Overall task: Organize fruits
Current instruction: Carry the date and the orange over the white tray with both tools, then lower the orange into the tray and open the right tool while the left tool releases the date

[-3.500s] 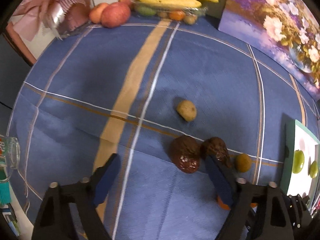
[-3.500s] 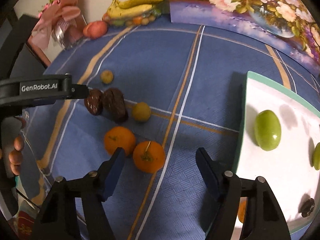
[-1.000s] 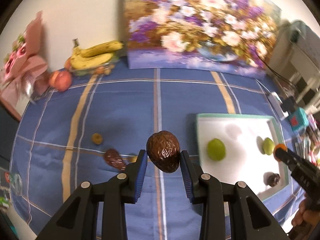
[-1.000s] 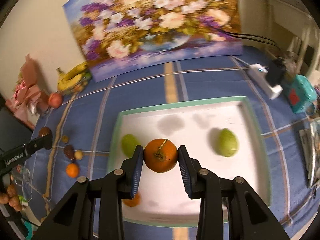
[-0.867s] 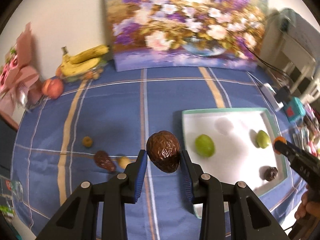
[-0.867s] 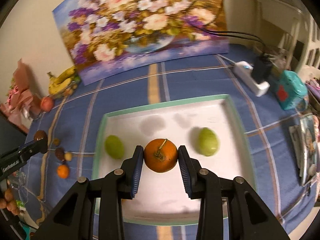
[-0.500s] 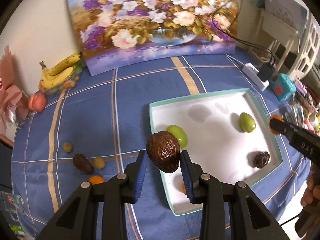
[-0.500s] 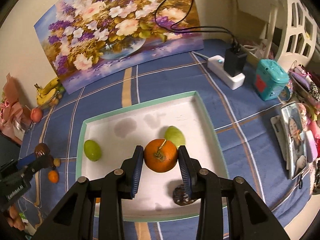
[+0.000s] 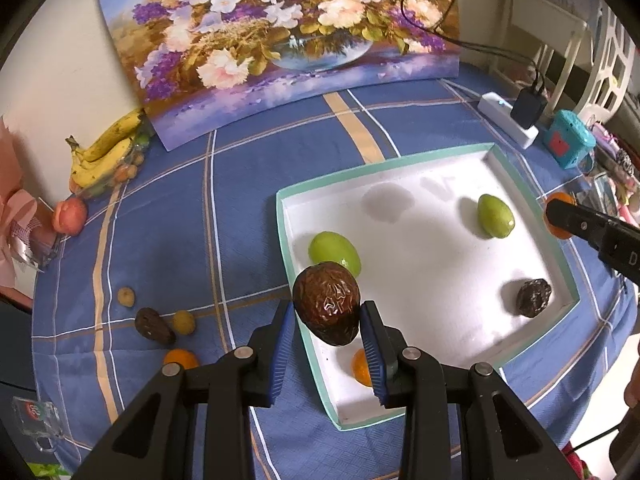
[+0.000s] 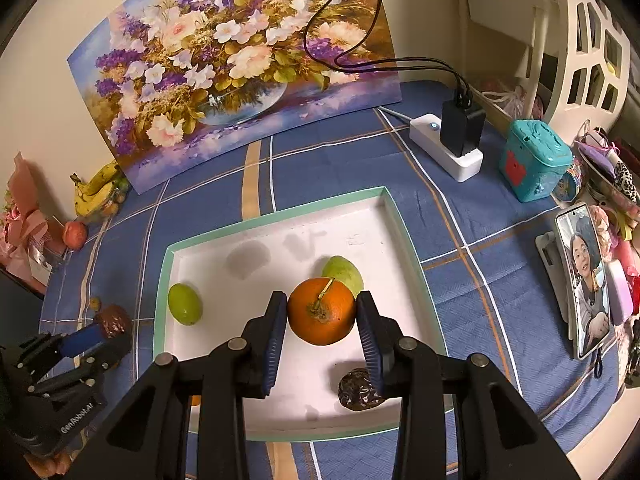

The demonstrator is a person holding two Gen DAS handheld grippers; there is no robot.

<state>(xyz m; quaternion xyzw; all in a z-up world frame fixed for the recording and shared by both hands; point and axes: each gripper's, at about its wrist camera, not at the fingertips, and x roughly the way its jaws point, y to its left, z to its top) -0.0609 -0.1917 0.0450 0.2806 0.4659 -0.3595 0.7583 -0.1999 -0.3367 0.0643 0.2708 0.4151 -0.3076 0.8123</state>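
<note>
right wrist: blue plaid tablecloth (image 10: 344,164), floral painting (image 10: 224,64) behind.

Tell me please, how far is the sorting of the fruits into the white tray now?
Done: the tray already holds two green fruits, a dark wrinkled fruit and a small orange.
In hand: the left tool grips a brown wrinkled fruit; the right tool grips an orange.
Left on the cloth: a dark fruit, two small yellowish ones and one orange.
</note>
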